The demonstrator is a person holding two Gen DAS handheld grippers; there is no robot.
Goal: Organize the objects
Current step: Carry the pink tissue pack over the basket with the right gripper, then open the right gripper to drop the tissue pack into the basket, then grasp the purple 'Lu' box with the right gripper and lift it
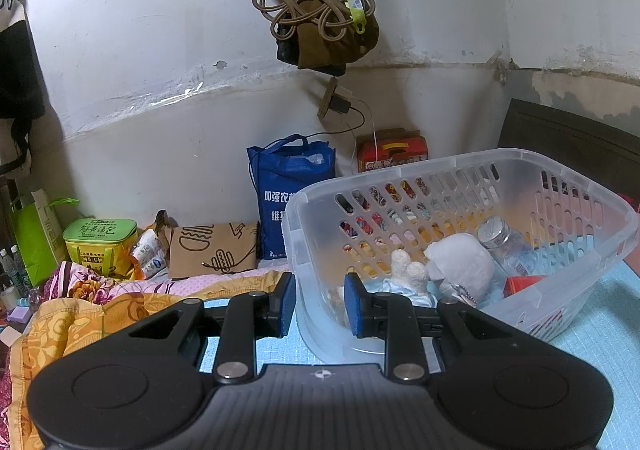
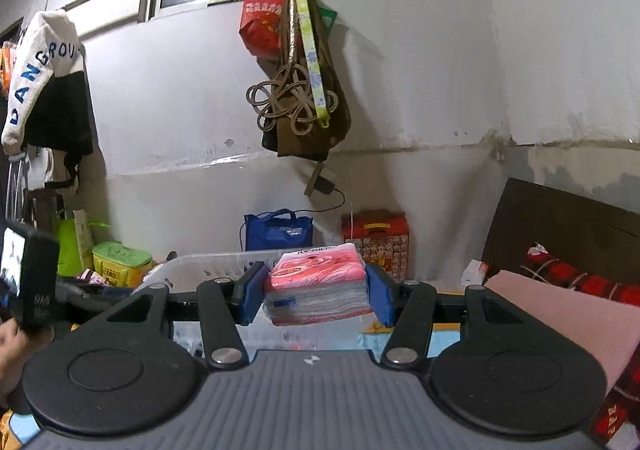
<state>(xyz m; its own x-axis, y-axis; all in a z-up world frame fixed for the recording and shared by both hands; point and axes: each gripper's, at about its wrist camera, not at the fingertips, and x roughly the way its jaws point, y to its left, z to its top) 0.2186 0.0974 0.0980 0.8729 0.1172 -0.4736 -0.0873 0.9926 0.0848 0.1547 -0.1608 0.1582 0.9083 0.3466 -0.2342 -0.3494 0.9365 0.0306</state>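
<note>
Left fingers (image 1: 286, 302) are clamping the near rim of the clear basket (image 1: 460, 166), one blue pad outside the wall, one inside, steadying it on the bed w/ a white plush toy (image 1: 460, 264), bottle (image 1: 506, 244) and red box (image 1: 522, 284) already lying in it. Right fingers (image 2: 254, 292) are squeezing a pink tissue pack (image 2: 320, 284) by its two sides, pack sitting level betw. the pads, above & just short of the basket's near edge. Best way, I'd say: be keeping the pack level, carrying it fwd over the rim, lowering into a free spot beside the plush before letting go; left hand holding the basket steady.
</note>
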